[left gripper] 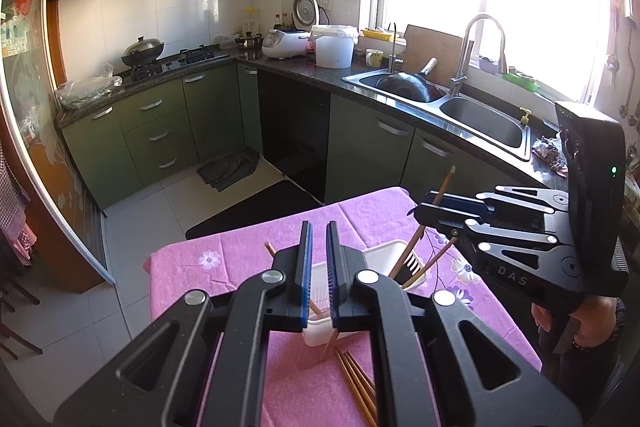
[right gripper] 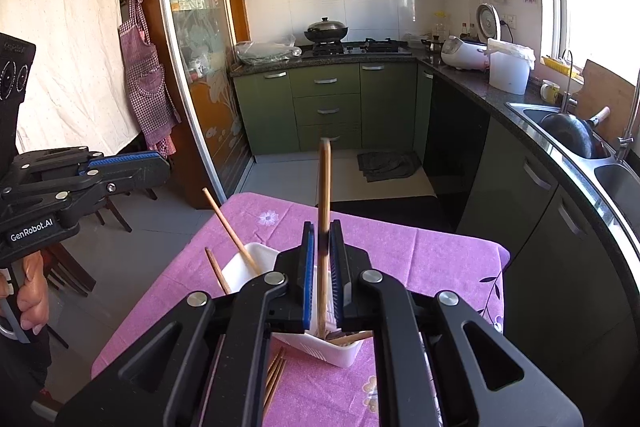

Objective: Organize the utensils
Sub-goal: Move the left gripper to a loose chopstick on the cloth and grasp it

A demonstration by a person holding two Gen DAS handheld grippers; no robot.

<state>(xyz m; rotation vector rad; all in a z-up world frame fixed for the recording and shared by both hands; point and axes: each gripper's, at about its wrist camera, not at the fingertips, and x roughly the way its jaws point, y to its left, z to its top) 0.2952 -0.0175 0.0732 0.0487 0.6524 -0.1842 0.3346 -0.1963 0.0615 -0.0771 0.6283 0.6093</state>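
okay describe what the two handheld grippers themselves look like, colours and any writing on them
Both are matte black plastic linkage grippers with silver round pivot pins and blue ribbed pads lining the fingers. The right gripper carries white "DAS" lettering and a small green indicator light on its upright black body. The left gripper has a white "GenRobot.AI" label. Bare hands hold each handle.

- The upright wooden chopstick (right gripper: 324, 195) is motion-blurred at its top.
- The white plastic utensil holder (left gripper: 320, 337) sits mostly hidden behind the left gripper (left gripper: 317, 259).
- Loose wooden chopsticks (left gripper: 356, 383) beside that holder run under the gripper's body.
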